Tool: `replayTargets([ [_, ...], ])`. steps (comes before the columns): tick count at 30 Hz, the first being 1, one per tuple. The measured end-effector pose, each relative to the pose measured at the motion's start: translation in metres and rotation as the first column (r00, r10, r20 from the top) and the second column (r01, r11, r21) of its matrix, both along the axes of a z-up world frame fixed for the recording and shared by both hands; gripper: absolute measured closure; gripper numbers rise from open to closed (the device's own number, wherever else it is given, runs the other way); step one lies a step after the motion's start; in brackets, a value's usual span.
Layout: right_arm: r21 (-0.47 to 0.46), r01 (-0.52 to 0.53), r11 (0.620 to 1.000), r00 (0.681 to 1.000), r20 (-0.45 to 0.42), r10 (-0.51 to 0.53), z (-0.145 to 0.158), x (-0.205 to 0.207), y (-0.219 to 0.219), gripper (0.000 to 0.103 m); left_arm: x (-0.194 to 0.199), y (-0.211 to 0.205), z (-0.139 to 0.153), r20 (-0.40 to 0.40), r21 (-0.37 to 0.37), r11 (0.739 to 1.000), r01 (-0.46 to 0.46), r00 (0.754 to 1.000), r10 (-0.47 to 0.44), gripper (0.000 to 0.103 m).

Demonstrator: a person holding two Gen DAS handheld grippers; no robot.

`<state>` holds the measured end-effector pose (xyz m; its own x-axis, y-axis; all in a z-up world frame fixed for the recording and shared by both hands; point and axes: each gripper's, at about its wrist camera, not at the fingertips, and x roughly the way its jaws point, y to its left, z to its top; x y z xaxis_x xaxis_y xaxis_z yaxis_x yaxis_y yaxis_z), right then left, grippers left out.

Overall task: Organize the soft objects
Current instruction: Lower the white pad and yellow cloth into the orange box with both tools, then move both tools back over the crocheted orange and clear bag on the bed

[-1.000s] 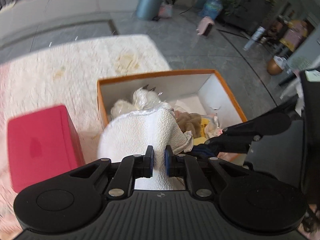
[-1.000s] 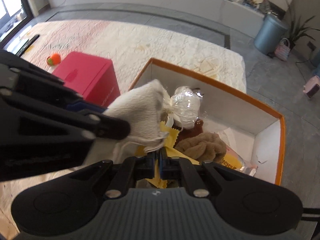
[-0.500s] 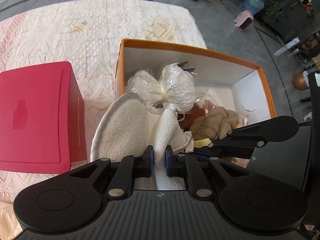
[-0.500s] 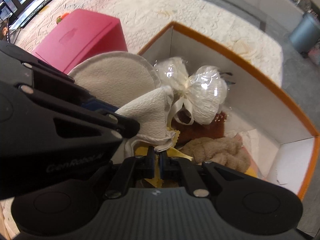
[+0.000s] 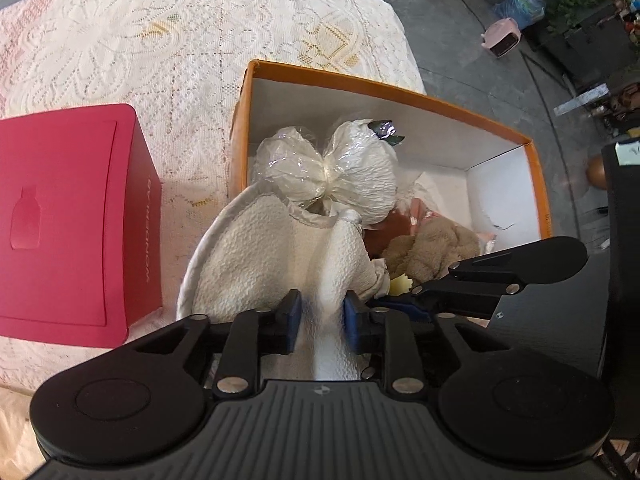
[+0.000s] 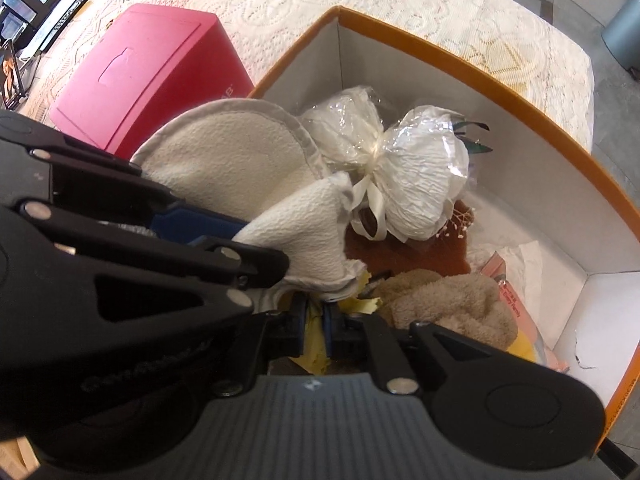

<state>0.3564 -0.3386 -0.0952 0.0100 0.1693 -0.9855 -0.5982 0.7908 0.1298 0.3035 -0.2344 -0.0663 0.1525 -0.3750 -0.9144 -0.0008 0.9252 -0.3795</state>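
My left gripper (image 5: 319,320) is shut on a white textured cloth (image 5: 276,264) and holds it at the near left corner of an orange box (image 5: 536,184). The cloth also shows in the right wrist view (image 6: 224,164). My right gripper (image 6: 315,324) is shut on a yellow cloth (image 6: 314,344) just to the right, low at the box's near side. Inside the box lie a white plastic-wrapped bundle (image 5: 336,172) tied with ribbon, a tan plush (image 5: 432,252) and a brown item (image 6: 412,252).
A red box (image 5: 68,220) stands left of the orange box on a white lace tablecloth (image 5: 160,40). The table edge and grey floor lie to the right. Pink packets (image 6: 516,300) lie at the box's right end.
Both grippers have come lower and closer over the orange box with their cloths. The left jaws stand slightly wider around the white cloth than before.
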Motion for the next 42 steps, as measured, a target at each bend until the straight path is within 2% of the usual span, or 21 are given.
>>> replayTargets([
  [2, -0.012, 0.003, 1.0, 1.0, -0.002, -0.003, 0.004, 0.0, -0.002, 0.083, -0.002, 0.002, 0.005, 0.002, -0.021, 1.0, -0.006, 1.0, 0.006, 0.064],
  [4, -0.019, 0.002, 1.0, 1.0, 0.001, -0.002, 0.01, -0.001, -0.004, 0.081, -0.004, 0.004, 0.013, 0.018, -0.034, 0.999, -0.011, 1.0, 0.011, 0.05],
  [5, -0.021, 0.003, 1.0, 1.0, 0.004, -0.003, 0.013, -0.001, -0.006, 0.08, -0.006, 0.005, 0.017, 0.032, -0.036, 0.999, -0.012, 0.999, 0.013, 0.048],
  [8, -0.02, 0.011, 1.0, 1.0, 0.029, -0.011, 0.027, -0.002, -0.01, 0.073, -0.01, 0.012, 0.029, 0.059, -0.046, 0.999, -0.011, 0.998, 0.014, 0.048],
  [13, -0.026, 0.012, 1.0, 0.998, 0.06, -0.01, 0.049, -0.004, -0.009, 0.073, -0.017, 0.028, 0.04, 0.077, -0.06, 0.998, -0.022, 0.997, 0.026, 0.048],
  [17, -0.066, -0.004, 0.998, 0.997, 0.075, 0.009, 0.065, -0.01, 0.004, 0.07, -0.027, 0.041, 0.05, 0.099, -0.045, 0.999, -0.018, 0.995, 0.022, 0.048],
  [21, -0.053, -0.032, 0.998, 0.993, 0.111, 0.037, 0.084, -0.019, 0.023, 0.069, -0.039, 0.068, 0.061, 0.127, -0.051, 0.998, -0.037, 0.991, 0.043, 0.049],
  [26, -0.061, -0.076, 0.995, 0.987, 0.135, 0.083, 0.1, -0.035, 0.062, 0.069, -0.057, 0.115, 0.067, 0.141, -0.066, 0.992, -0.109, 0.983, 0.117, 0.049],
  [31, -0.043, -0.17, 0.984, 0.973, 0.152, 0.175, 0.109, -0.053, 0.115, 0.069, -0.075, 0.166, 0.063, 0.15, -0.07, 0.977, -0.202, 0.966, 0.21, 0.051],
  [37, -0.011, -0.25, 0.968, 0.954, 0.166, 0.248, 0.106, -0.067, 0.18, 0.069, -0.091, 0.221, 0.055, 0.163, -0.044, 0.957, -0.287, 0.943, 0.29, 0.052],
  [41, 0.022, -0.277, 0.961, 0.947, 0.172, 0.27, 0.1, -0.071, 0.224, 0.068, -0.1, 0.257, 0.05, 0.173, -0.02, 0.951, -0.309, 0.936, 0.307, 0.052],
  [42, 0.024, -0.275, 0.961, 0.947, 0.177, 0.267, 0.097, -0.071, 0.233, 0.066, -0.101, 0.264, 0.049, 0.177, -0.008, 0.949, -0.314, 0.934, 0.311, 0.052],
])
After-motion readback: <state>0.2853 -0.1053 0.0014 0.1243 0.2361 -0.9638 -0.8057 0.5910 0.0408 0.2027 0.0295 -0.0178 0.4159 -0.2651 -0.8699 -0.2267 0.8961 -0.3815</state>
